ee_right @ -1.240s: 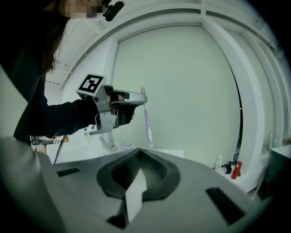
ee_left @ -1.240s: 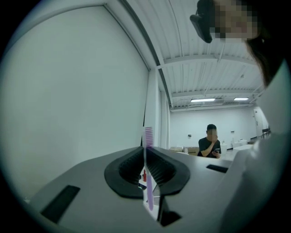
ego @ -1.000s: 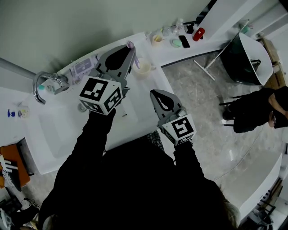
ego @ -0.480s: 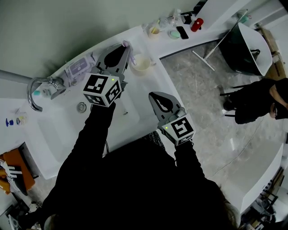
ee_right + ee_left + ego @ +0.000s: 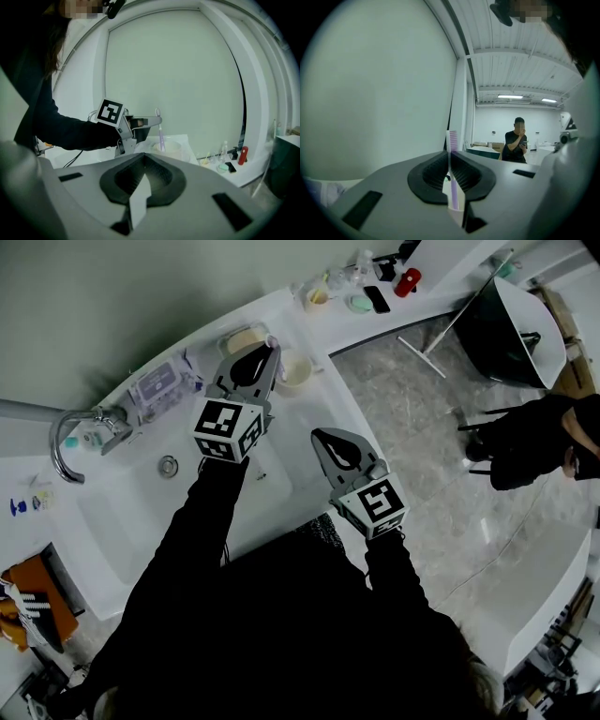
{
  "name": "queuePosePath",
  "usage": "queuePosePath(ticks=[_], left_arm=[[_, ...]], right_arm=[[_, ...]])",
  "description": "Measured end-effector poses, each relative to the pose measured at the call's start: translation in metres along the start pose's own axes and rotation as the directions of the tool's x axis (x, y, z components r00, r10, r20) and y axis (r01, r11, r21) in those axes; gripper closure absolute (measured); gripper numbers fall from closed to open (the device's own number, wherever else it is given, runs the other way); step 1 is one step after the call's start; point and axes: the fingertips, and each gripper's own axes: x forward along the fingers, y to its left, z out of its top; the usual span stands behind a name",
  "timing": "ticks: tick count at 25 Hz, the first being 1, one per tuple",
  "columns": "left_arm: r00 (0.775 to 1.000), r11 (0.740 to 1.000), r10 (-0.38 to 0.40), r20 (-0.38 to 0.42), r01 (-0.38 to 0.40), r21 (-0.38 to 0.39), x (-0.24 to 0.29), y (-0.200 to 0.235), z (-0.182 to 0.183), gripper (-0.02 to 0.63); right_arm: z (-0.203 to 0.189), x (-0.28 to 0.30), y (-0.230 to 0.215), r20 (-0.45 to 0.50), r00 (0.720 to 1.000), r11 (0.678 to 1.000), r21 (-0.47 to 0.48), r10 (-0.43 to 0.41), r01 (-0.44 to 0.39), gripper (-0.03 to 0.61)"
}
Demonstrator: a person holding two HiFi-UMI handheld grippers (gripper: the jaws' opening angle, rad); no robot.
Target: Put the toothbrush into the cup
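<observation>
No word, number or brand name is legible in any view. The only signs are the black-and-white square markers. These are coded block patterns, not letters, printed one to a face on the cube of the left gripper and on the cube of the right gripper. Two marked faces of each cube show in the head view, and one marked face of the left gripper's cube shows in the right gripper view. A lavender pack on the washbasin counter carries print too small to read.
</observation>
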Motion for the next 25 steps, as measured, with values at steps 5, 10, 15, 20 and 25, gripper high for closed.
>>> queuePosePath(ticks=[5, 10, 15, 20, 25], left_arm=[[0.999, 1.000, -0.001, -0.033, 0.001, -0.004, 0.003, 0.004, -0.018, 0.589], [0.998, 1.000, 0.010, -0.058, -0.011, -0.017, 0.004, 0.009, -0.029, 0.589], [0.998, 1.000, 0.015, -0.066, -0.016, -0.016, 0.006, 0.011, -0.030, 0.589], [0.997, 1.000, -0.002, -0.082, 0.001, -0.014, 0.006, 0.010, -0.035, 0.588], [0.995, 0.998, -0.026, -0.099, 0.020, -0.060, 0.005, 0.009, -0.039, 0.577]], right_arm=[[-0.007, 0.005, 0.003, -0.018, 1.000, 1.000, 0.010, 0.009, -0.009, 0.572], [-0.009, 0.007, 0.003, -0.025, 1.000, 1.000, 0.015, 0.008, -0.007, 0.572], [-0.008, 0.007, 0.002, -0.019, 1.000, 1.000, 0.021, 0.000, 0.000, 0.572], [-0.009, 0.006, 0.002, -0.017, 1.000, 1.000, 0.028, -0.005, 0.006, 0.572], [-0.010, 0.005, 0.004, -0.019, 1.000, 1.000, 0.027, -0.009, 0.009, 0.572]])
